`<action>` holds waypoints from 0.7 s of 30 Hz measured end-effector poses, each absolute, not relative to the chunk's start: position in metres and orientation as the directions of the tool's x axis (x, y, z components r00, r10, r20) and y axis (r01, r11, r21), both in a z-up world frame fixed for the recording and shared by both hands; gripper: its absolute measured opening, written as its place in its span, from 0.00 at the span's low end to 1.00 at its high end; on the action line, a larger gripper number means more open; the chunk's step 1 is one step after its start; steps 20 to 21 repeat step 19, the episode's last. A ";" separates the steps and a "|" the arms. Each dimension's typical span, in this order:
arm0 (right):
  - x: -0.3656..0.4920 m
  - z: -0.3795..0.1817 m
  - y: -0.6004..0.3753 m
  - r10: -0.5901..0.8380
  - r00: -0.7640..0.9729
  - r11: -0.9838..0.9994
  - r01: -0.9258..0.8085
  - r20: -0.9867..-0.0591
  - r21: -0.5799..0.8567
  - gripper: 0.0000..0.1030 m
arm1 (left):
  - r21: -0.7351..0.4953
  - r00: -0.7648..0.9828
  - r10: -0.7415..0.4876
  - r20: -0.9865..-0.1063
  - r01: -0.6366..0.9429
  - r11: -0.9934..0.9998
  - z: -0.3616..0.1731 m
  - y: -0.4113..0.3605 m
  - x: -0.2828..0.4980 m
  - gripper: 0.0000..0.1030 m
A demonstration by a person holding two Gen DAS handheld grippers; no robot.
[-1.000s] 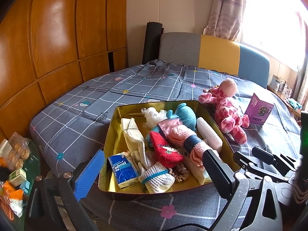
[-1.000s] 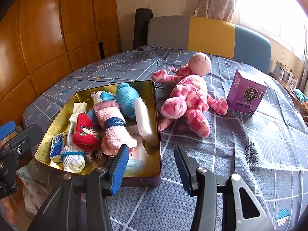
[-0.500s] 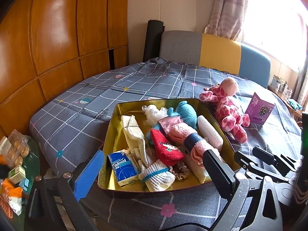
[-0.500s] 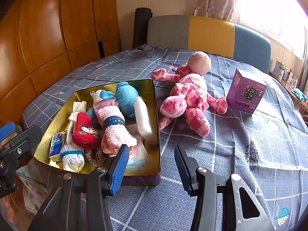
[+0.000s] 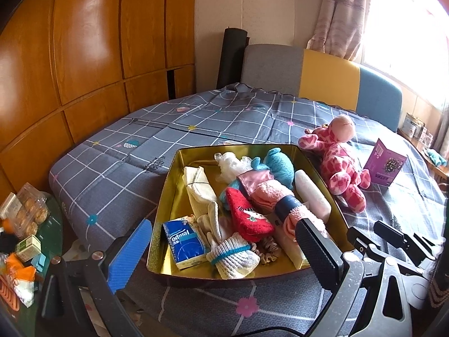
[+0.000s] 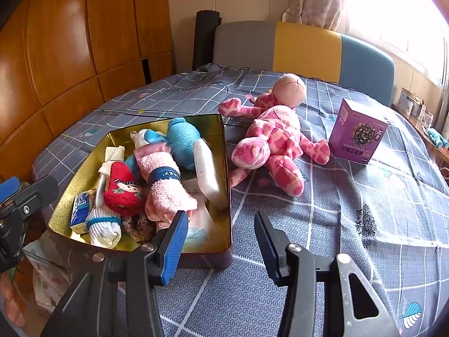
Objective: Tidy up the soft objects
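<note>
A gold tin box [image 5: 168, 196] [image 6: 221, 151] sits on the grey checked cloth, filled with soft things: a red sock [image 5: 247, 219] [image 6: 120, 191], a pink rolled towel [image 5: 272, 193] [image 6: 165, 185], a teal plush [image 5: 280, 165] [image 6: 182, 137], white socks [image 5: 233, 258] and a blue tissue pack [image 5: 185, 241]. A pink spotted plush giraffe [image 5: 339, 160] [image 6: 275, 137] lies on the cloth right of the box. My left gripper [image 5: 221, 250] is open and empty at the box's near edge. My right gripper [image 6: 219, 238] is open and empty, near the box's near right corner.
A purple carton [image 5: 384, 165] [image 6: 356, 132] stands right of the giraffe. A chair with grey, yellow and blue back [image 6: 303, 47] is behind the table. A side table with snack boxes [image 5: 25, 219] is at the left. Wooden panels line the left wall.
Both views have shifted slightly, with the box and giraffe a little lower in frame. Nothing was taken hold of or let go.
</note>
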State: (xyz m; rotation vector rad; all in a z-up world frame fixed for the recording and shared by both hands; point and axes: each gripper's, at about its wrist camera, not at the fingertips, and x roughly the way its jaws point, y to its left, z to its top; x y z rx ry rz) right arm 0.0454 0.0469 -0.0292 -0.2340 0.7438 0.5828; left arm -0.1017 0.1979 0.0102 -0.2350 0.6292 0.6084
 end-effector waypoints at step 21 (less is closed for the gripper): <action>0.050 -0.032 0.039 0.409 0.589 0.830 -0.557 -0.697 0.016 0.48 | -0.008 0.618 0.490 -0.615 -0.626 0.780 0.007 0.198 -0.102 0.97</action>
